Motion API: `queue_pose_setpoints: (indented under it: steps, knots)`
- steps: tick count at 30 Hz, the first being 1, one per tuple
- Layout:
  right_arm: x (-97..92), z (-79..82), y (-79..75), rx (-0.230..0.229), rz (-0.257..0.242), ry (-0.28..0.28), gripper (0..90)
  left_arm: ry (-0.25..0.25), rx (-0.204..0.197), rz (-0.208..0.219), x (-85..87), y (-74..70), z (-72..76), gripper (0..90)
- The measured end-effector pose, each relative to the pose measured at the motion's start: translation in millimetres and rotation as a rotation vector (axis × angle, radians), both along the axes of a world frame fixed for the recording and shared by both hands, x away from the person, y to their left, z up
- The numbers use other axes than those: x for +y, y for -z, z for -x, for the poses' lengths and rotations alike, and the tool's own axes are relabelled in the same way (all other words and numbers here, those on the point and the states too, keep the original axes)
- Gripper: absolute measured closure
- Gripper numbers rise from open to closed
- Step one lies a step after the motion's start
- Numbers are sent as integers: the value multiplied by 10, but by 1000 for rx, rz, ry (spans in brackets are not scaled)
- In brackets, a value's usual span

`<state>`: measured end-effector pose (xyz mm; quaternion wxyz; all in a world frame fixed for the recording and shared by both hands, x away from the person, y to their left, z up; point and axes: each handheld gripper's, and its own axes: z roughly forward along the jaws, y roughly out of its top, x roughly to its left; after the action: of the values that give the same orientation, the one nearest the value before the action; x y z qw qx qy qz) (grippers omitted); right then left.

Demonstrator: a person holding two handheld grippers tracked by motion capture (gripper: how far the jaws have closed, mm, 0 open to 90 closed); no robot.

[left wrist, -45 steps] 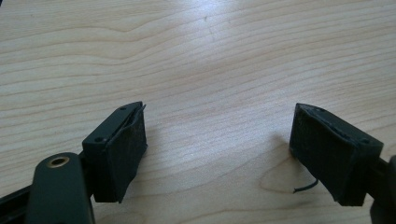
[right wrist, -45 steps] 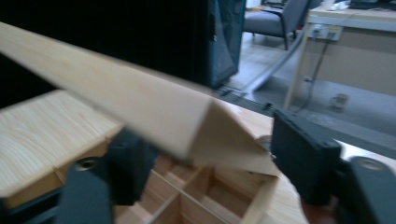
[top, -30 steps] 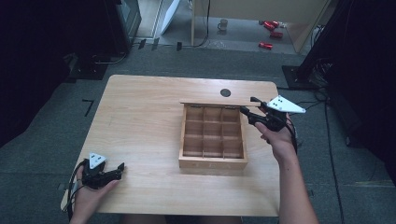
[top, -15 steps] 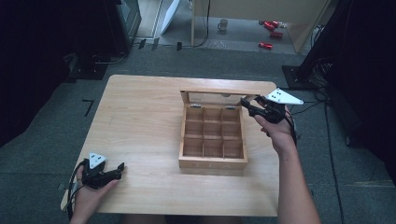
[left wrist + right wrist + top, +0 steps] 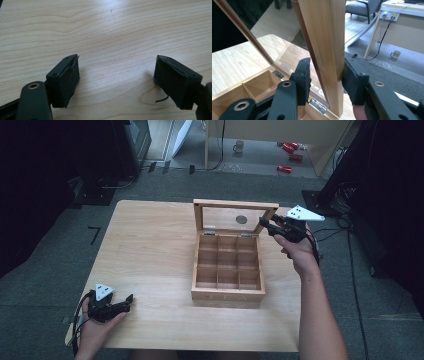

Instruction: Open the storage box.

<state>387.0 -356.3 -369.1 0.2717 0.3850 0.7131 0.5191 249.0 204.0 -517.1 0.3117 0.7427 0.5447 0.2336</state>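
Observation:
A wooden box [image 5: 227, 292] with several empty compartments sits on the table, right of centre. Its glass-paned lid [image 5: 235, 204] stands nearly upright on the hinges at the far side. My right gripper [image 5: 266, 225] is at the lid's right edge. In the right gripper view, the lid's wooden side frame [image 5: 324, 30] stands between the jaws of the right gripper [image 5: 325, 80]. These jaws have just been closing, and the pads [image 5: 350, 80] lie against the wood. My left gripper [image 5: 129, 301] rests at the table's near left corner. Its jaws [image 5: 116, 80] are open over bare wood.
A small dark round mark [image 5: 241, 219] on the table shows through the lid's glass. The table's far edge [image 5: 155, 201] lies behind the box. A mug [image 5: 239, 145] and red cans [image 5: 287, 147] stand on the floor beyond. Black equipment flanks both sides.
The lid has swung from low over the box up to nearly upright. My right gripper moved up and away with its right edge. The left gripper stayed put.

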Motion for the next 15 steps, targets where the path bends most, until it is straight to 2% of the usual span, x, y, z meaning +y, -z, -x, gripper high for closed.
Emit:
queue_pose_setpoints:
  steps: [8, 15]
  knots:
    - [-13, -147, -38, 27, -31, 33, 637, 0, 0, 0, -1, 0, 0, 211]
    - [5, -286, -49, 57, -79, 98, 656, -2, 0, 1, -1, 0, -1, 213]
